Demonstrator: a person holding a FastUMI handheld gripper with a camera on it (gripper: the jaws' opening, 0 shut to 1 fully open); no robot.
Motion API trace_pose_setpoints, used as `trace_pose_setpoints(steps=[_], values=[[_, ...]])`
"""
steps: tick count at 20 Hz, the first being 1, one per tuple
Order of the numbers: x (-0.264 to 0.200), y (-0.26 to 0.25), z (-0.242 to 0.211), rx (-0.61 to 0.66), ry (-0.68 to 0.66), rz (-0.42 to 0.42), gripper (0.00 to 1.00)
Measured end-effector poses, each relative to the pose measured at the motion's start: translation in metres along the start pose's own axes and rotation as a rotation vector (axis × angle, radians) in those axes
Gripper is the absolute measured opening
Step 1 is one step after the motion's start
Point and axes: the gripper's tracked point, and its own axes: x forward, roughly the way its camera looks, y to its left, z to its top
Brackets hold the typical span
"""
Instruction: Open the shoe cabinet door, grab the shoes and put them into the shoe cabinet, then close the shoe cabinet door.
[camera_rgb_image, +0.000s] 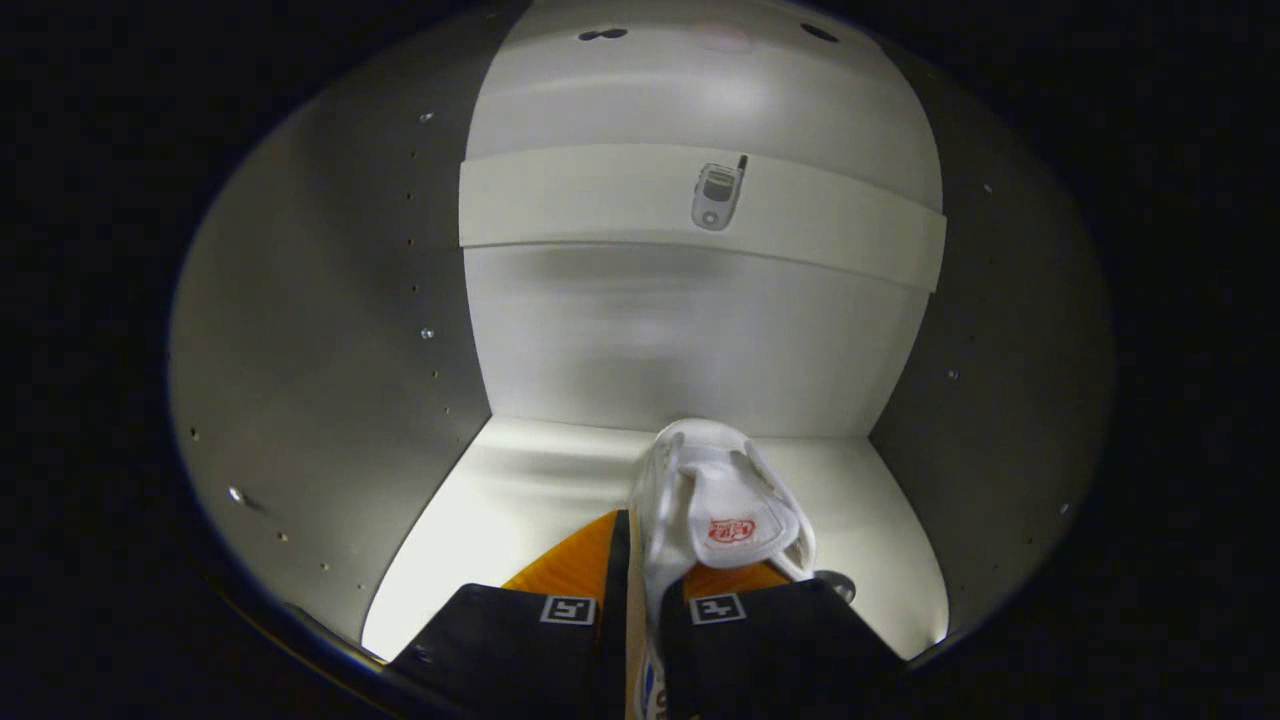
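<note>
I am looking into the white shoe cabinet (330, 330), with its back panel straight ahead and its side walls to left and right. A white shoe (715, 500) with a red mark on its tongue points toward the back panel, its toe close to the rear of the bottom shelf (520, 500). My gripper (640, 590) is shut on the shoe, both fingers pressing the thin side wall near its heel. The shoe's heel is hidden behind the fingers.
A white cross rail (600, 205) spans the back panel and carries a small grey fitting (717, 195). Rows of peg holes run down both side walls. Bare shelf lies to the left of the shoe and a narrower strip to its right.
</note>
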Motion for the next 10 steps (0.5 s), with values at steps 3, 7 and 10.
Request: trace_pose_setpoints(steps=[3,7,10], values=[[-0.019,0.003,0.006,0.065,0.009,0.039,0.49],[-0.049,0.002,0.01,0.083,0.024,0.055,0.87],[-0.076,-0.005,0.018,0.051,-0.021,0.022,0.99]])
